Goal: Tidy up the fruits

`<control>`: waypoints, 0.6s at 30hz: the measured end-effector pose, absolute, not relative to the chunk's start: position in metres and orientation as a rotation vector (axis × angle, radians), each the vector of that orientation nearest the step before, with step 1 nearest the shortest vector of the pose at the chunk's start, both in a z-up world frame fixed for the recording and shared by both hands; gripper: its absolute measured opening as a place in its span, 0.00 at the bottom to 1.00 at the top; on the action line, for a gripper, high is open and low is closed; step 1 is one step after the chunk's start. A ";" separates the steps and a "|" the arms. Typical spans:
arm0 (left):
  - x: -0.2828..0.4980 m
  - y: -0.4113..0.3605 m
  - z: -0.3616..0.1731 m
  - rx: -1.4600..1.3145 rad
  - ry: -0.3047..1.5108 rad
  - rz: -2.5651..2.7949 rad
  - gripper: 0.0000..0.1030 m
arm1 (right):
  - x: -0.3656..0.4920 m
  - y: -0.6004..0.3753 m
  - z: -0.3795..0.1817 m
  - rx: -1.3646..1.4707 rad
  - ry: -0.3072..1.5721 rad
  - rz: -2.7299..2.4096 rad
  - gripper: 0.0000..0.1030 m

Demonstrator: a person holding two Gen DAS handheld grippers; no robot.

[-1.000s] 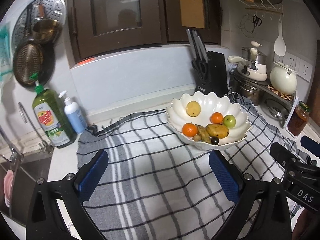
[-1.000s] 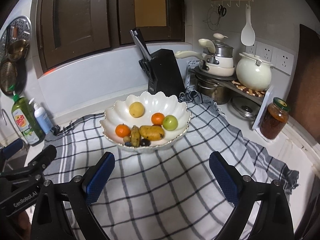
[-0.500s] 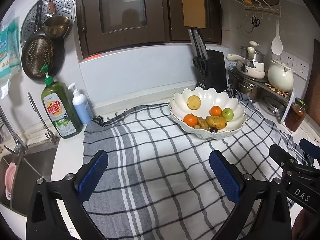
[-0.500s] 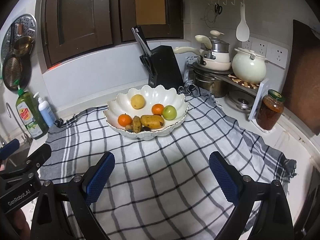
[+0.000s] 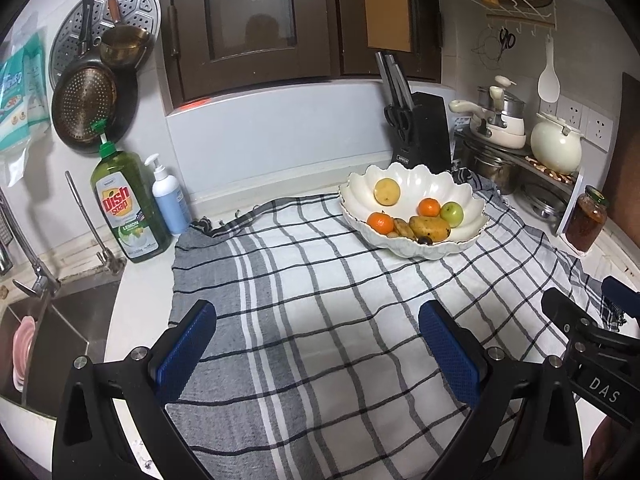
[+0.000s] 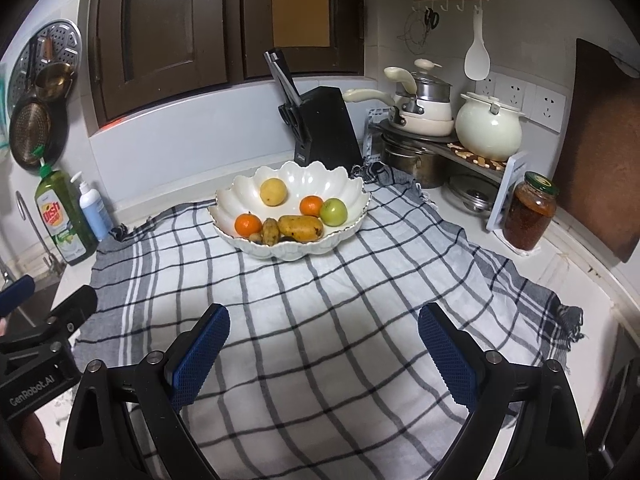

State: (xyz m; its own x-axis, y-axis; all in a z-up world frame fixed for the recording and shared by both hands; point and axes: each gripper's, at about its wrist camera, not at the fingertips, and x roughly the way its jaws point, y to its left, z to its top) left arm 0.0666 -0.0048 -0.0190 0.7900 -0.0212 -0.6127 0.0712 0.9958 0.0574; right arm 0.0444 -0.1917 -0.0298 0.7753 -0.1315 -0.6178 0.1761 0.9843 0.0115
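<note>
A white scalloped bowl (image 5: 472, 196) (image 6: 348, 188) stands on the checked cloth at the back. In it lie a yellow round fruit (image 6: 273, 191), two oranges (image 6: 248, 225) (image 6: 311, 205), a green apple (image 6: 333, 211), a mango (image 6: 301, 227) and a small banana (image 6: 270, 231). My left gripper (image 5: 318, 354) is open and empty, well in front and left of the bowl. My right gripper (image 6: 324, 360) is open and empty, in front of the bowl over the cloth. Each gripper shows at the edge of the other's view.
A checked cloth (image 6: 320, 300) covers the counter. A knife block (image 6: 324, 124) stands behind the bowl. Pots on a rack (image 6: 440, 120) and a jar (image 6: 530, 212) are at the right. Dish soap (image 5: 124, 204), a pump bottle (image 5: 168, 196) and a sink (image 5: 52, 340) are at the left.
Both grippers have pulled back from the bowl and risen, so the bowl looks smaller and farther. Both stay open and empty.
</note>
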 end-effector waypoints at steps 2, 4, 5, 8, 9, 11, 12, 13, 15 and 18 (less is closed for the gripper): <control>0.063 -0.005 -0.019 0.081 0.660 -0.049 1.00 | 0.042 -0.192 -0.030 0.067 0.664 -0.173 0.93; 0.060 -0.005 -0.019 0.083 0.661 -0.050 1.00 | 0.041 -0.192 -0.030 0.068 0.665 -0.174 0.93; 0.058 -0.005 -0.020 0.086 0.663 -0.050 1.00 | 0.040 -0.192 -0.029 0.067 0.666 -0.173 0.93; 0.055 -0.004 -0.020 0.085 0.667 -0.052 1.00 | 0.036 -0.192 -0.029 0.063 0.665 -0.170 0.93; 0.053 -0.004 -0.020 0.086 0.666 -0.053 1.00 | 0.036 -0.192 -0.029 0.063 0.665 -0.170 0.93; 0.052 -0.005 -0.020 0.089 0.666 -0.053 1.00 | 0.033 -0.192 -0.030 0.065 0.666 -0.170 0.93; 0.052 -0.005 -0.020 0.088 0.665 -0.053 1.00 | 0.033 -0.191 -0.030 0.066 0.666 -0.170 0.93; 0.052 -0.005 -0.019 0.089 0.663 -0.053 1.00 | 0.031 -0.191 -0.030 0.067 0.665 -0.171 0.93; 0.051 -0.006 -0.019 0.091 0.662 -0.055 1.00 | 0.029 -0.191 -0.030 0.068 0.665 -0.173 0.93; 0.050 -0.007 -0.019 0.094 0.660 -0.057 1.00 | 0.029 -0.192 -0.030 0.067 0.665 -0.171 0.93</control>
